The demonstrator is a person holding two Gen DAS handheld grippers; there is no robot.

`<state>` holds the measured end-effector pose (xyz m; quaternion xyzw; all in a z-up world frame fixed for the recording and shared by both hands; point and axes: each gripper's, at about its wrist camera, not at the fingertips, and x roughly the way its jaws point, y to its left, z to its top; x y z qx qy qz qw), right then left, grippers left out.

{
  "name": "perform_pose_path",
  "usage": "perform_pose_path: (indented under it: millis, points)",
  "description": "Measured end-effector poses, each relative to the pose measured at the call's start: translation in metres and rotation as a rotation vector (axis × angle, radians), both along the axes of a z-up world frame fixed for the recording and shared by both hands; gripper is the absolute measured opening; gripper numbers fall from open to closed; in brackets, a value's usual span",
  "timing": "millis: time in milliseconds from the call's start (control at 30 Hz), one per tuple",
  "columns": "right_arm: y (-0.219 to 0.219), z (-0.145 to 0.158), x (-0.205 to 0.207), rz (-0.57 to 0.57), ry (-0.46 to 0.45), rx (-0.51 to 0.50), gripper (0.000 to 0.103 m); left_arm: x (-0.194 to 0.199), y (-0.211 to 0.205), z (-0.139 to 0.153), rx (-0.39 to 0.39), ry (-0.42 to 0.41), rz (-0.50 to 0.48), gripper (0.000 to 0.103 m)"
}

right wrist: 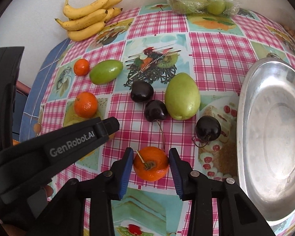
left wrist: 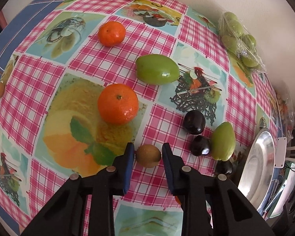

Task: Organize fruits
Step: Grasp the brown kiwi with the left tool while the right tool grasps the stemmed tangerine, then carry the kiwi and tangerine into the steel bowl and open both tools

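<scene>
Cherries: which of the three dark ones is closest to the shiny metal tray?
The cherry with the curled stem, lying alone beside the metal tray. The other two cherries sit farther left, left of the green fruit.

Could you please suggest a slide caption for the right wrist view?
Right tool straddling a mandarin beside the empty steel dish, cherries and green fruit beyond.

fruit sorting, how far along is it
Barely started: the metal tray holds no fruit. In hand: the left gripper brackets a kiwi, the right gripper a mandarin; neither looks lifted. Still loose on the tablecloth: cherries, green fruits, two more mandarins.
</scene>
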<state>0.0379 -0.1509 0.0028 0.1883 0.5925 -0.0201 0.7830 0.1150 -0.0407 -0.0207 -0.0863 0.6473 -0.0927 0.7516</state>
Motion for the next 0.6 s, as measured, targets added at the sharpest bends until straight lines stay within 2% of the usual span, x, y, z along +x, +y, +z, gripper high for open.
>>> perform_pose_path:
  millis: [400, 600]
  points:
    - [0.004, -0.003, 0.005, 0.007, 0.024, -0.015, 0.04, -0.007, 0.014, 0.004, -0.008, -0.013, 0.027, 0.027]
    - [0.0, 0.008, 0.002, -0.001, -0.001, -0.013, 0.04, -0.012, 0.03, 0.026, -0.043, -0.052, 0.034, 0.027]
